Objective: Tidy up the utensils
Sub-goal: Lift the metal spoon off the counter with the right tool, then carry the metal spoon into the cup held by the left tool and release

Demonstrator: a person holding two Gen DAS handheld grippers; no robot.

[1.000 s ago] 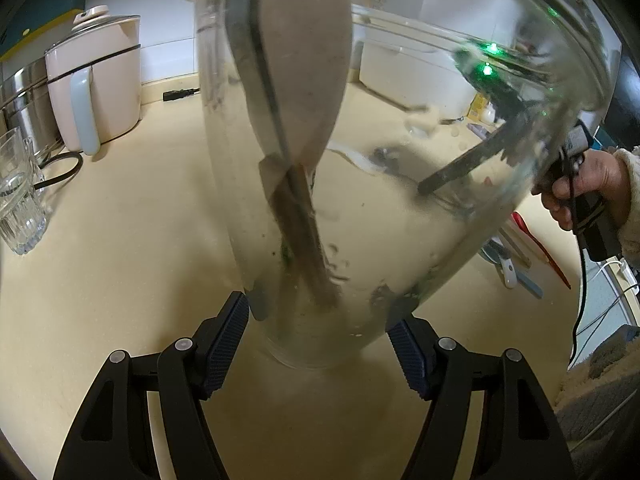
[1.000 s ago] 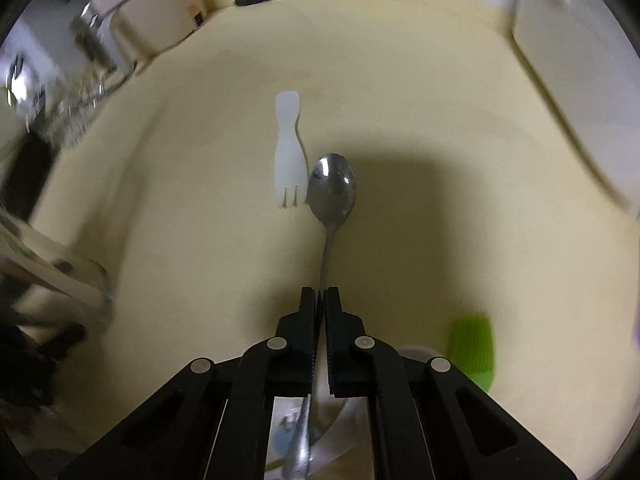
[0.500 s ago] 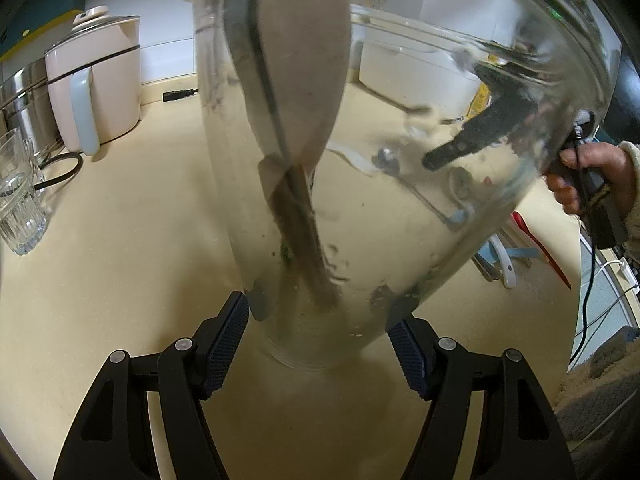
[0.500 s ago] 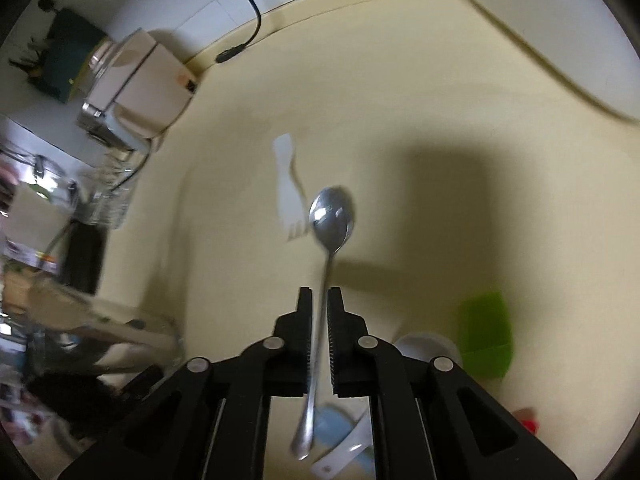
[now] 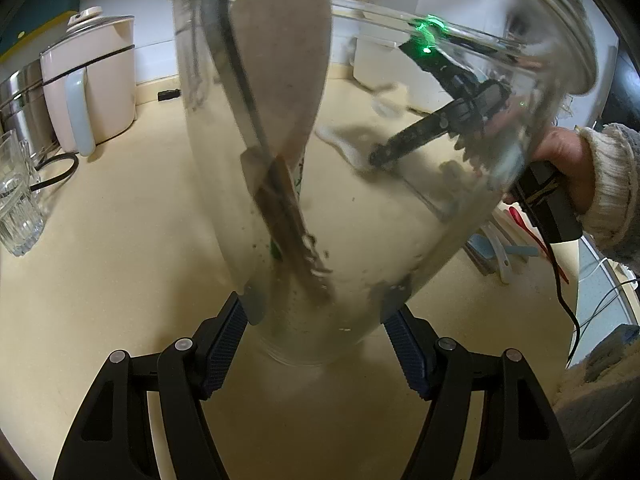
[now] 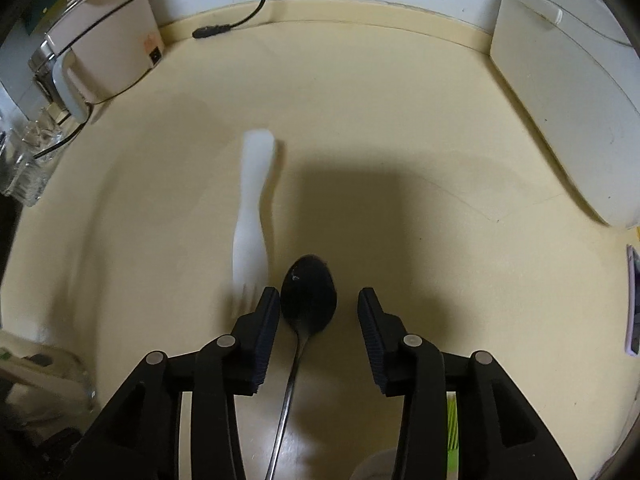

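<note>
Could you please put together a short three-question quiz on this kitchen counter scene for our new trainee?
1. True or false: the left gripper grips the glass jar.
2. What lies between the right gripper's opening jaws? A) white fork B) metal spoon C) green brush
3. Fill in: the white fork lies on the ____ of the spoon in the right wrist view.

Key
1. True; both pads press its base.
2. B; the pads stand clear of it.
3. Left.
</note>
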